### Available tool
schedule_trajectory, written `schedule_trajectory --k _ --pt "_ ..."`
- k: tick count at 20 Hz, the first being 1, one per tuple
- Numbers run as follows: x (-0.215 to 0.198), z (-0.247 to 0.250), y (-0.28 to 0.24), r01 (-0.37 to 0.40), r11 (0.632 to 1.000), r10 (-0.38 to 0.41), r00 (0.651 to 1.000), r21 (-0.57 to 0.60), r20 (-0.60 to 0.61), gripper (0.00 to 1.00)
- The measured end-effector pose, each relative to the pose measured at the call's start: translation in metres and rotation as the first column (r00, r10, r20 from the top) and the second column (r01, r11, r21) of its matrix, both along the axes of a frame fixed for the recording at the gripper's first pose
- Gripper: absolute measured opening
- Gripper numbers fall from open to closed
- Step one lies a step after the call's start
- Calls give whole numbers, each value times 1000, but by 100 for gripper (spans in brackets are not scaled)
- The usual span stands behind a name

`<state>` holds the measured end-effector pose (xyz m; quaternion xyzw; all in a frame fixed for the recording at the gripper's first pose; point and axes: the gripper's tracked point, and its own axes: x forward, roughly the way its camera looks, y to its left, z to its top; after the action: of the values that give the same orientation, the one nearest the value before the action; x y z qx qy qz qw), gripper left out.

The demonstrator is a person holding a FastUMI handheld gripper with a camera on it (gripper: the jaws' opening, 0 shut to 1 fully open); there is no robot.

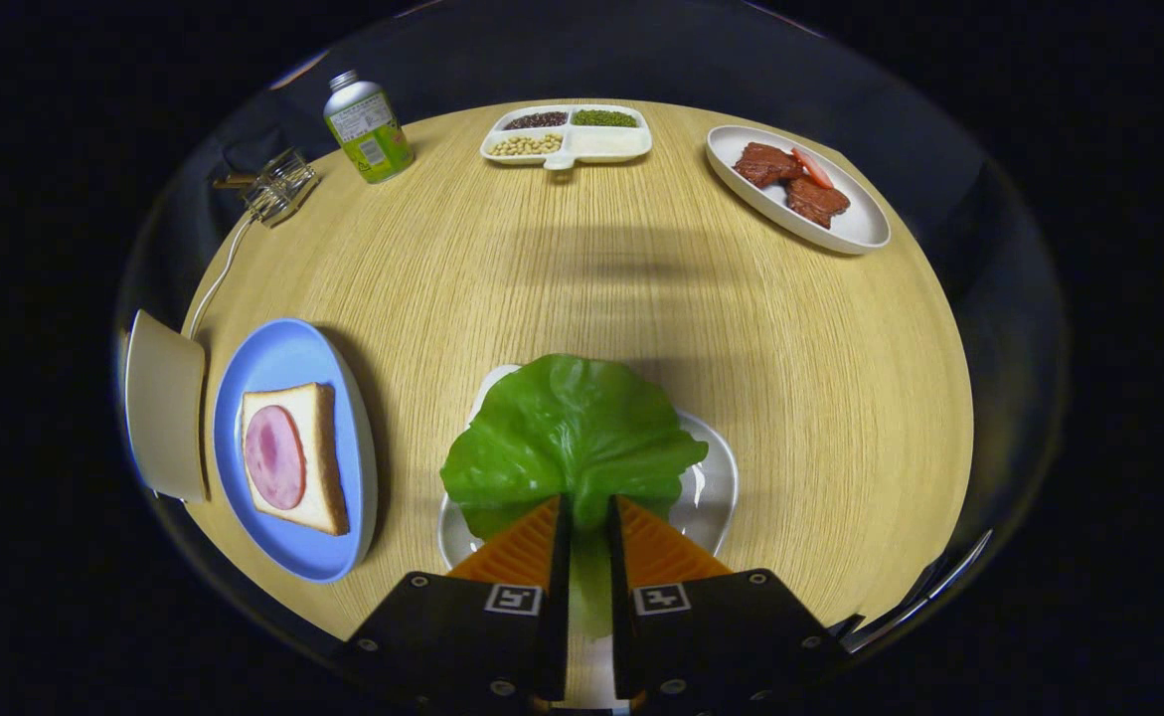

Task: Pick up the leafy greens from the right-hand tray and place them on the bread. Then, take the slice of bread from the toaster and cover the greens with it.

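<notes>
My gripper (588,517) pinches the ruffled green lettuce leaf (570,438) over its white plate (716,482) on the round pale-wood worktop (591,288); left of that plate, ham-topped bread (293,457).

Far left: green-labelled metal bottle (368,126) beside a clear glass jar (283,184)
Far middle: white divided dish of beans (567,135)
Far right: white oval plate (855,227) holding brown meat slices (790,179)
</notes>
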<state>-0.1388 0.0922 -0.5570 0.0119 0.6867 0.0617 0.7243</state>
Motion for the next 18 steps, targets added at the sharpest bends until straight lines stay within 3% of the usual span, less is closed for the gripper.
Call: schedule_trajectory --k 2,8,10,11,18 --pt "1 0 0 18 1000 -18 1000 0 11 15" --pt "1 -2 -3 31 1000 -31 999 2 26 15" --pt "1 0 -4 43 999 -43 999 6 20 3" --pt "0 -1 -4 53 999 -53 999 13 12 3" --pt "3 30 7 144 980 -146 989 138 6 1"
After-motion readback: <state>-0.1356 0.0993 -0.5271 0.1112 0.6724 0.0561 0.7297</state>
